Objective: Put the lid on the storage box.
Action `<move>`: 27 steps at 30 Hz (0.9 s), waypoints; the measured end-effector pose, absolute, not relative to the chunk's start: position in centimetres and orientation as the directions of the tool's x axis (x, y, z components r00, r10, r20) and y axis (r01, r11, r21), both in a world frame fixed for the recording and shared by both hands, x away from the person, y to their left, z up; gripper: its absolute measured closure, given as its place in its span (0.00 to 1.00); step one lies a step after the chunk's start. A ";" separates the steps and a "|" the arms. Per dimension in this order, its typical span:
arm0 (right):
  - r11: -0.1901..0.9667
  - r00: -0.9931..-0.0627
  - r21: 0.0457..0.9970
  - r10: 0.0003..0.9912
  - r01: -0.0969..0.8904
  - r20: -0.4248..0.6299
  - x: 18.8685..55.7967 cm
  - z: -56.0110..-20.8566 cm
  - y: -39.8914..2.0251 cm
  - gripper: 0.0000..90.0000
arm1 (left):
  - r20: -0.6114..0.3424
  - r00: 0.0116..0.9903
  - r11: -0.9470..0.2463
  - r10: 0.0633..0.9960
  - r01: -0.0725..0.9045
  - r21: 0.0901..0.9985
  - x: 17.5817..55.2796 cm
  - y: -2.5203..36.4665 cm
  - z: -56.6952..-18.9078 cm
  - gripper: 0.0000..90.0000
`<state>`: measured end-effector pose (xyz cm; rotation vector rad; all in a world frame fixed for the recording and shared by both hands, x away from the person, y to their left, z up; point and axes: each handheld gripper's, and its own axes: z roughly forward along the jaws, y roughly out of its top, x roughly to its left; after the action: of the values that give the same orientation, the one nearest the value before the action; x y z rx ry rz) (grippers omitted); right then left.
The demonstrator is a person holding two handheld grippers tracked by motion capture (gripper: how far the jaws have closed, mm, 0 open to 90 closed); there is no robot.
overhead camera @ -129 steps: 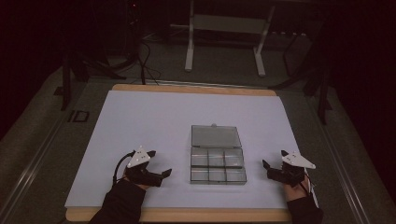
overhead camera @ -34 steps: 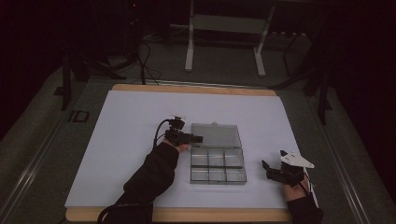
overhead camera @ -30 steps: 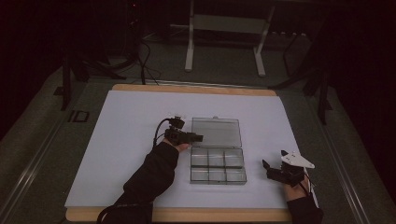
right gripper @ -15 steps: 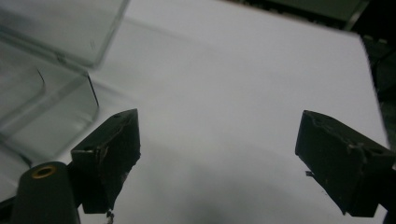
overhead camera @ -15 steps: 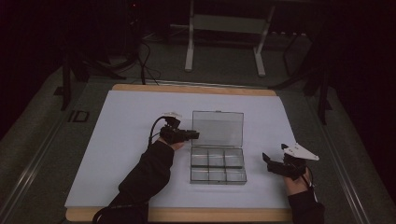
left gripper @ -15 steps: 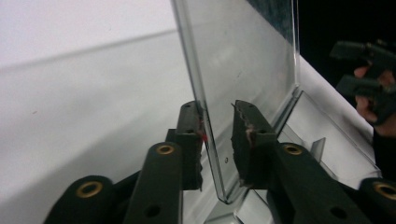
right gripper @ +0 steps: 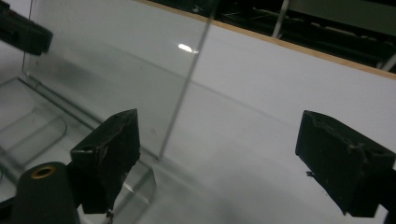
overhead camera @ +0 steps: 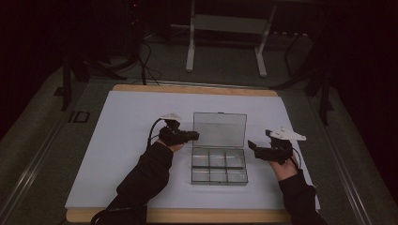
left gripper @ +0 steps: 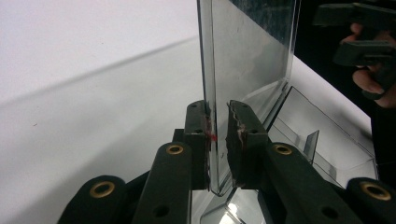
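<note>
A clear plastic compartment box [overhead camera: 218, 168] sits mid-table, its lid [overhead camera: 220, 129] standing upright at the back. My left gripper [overhead camera: 195, 136] is shut on the lid's left edge; in the left gripper view the lid [left gripper: 252, 51] rises between the jaws of this gripper [left gripper: 218, 116], above the box base [left gripper: 327, 140]. To the right of the box, my right gripper [overhead camera: 253, 146] is open. In the right gripper view, that gripper [right gripper: 224, 154] has its jaws wide apart, with the right edge of the lid [right gripper: 107, 60] just ahead between them.
The box rests on a white mat [overhead camera: 131, 112] over a wooden table. Behind the table's far edge stand metal frame legs [overhead camera: 190, 47] and cables on a dark floor.
My left gripper went from the front left to the box, closed on the lid and swung it upright. My right gripper rose and shifted toward the box's right side.
</note>
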<state>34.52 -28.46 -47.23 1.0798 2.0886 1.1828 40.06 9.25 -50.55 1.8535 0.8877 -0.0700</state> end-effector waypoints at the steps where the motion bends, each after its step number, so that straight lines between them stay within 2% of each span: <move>1: 0.306 -0.558 0.868 0.829 0.391 -0.042 34.5 -47.2 -28.5 0.16 | -0.427 0.725 -0.193 0.541 0.601 0.776 40.1 9.3 -50.6 0.90; 3: 0.301 -0.592 0.866 0.806 0.399 -0.007 35.8 -47.5 -26.8 0.16 | -0.421 0.731 -0.195 0.537 0.593 0.781 40.0 9.3 -50.6 0.90; 6: 0.295 -0.590 0.865 0.807 0.406 0.001 36.3 -47.6 -26.2 0.19 | -0.417 0.734 -0.198 0.536 0.590 0.783 40.0 9.3 -50.6 0.90; 7: 0.293 -0.594 0.864 0.805 0.409 0.009 36.7 -47.7 -25.8 0.24 | -0.412 0.737 -0.201 0.535 0.585 0.785 40.0 9.3 -50.5 0.90; 8: 0.293 -0.594 0.864 0.805 0.409 0.009 36.7 -47.7 -25.8 0.24 | -0.412 0.737 -0.201 0.535 0.585 0.785 40.0 9.3 -50.5 0.90; 9: 0.287 -0.599 0.863 0.801 0.415 0.022 37.1 -47.6 -25.5 0.30 | -0.411 0.737 -0.201 0.536 0.584 0.786 40.0 9.3 -50.6 0.90; 10: 0.287 -0.599 0.863 0.801 0.415 0.022 37.1 -47.6 -25.5 0.30 | -0.411 0.737 -0.201 0.536 0.584 0.786 40.0 9.3 -50.6 0.90; 11: 0.290 -0.604 0.861 0.797 0.418 0.025 37.4 -47.6 -25.4 0.38 | -0.409 0.739 -0.200 0.535 0.582 0.789 40.0 9.3 -50.6 0.90; 13: 0.288 -0.608 0.860 0.793 0.420 0.031 37.5 -47.6 -25.3 0.38 | -0.409 0.739 -0.200 0.535 0.582 0.789 40.0 9.3 -50.6 0.90; 14: 0.298 -0.620 0.853 0.783 0.429 0.038 37.7 -47.6 -25.2 0.54 | -0.411 0.739 -0.196 0.534 0.581 0.790 39.9 9.3 -50.6 0.90; 17: 0.313 -0.635 0.846 0.771 0.432 0.039 37.9 -47.6 -25.2 0.67 | -0.400 0.744 -0.202 0.536 0.573 0.795 39.8 9.3 -50.6 0.90; 23: 0.301 -0.642 0.846 0.764 0.440 0.062 37.9 -47.4 -25.4 0.78 | -0.394 0.742 -0.201 0.542 0.570 0.797 39.6 9.3 -50.4 0.89; 27: 0.299 -0.648 0.850 0.759 0.433 0.063 37.6 -47.2 -25.7 0.81 | -0.388 0.744 -0.203 0.543 0.565 0.800 39.3 9.3 -50.1 0.89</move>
<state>37.64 -25.70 -47.16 1.0725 2.2210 1.2840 39.31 9.26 -50.11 1.8591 0.8565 -0.0250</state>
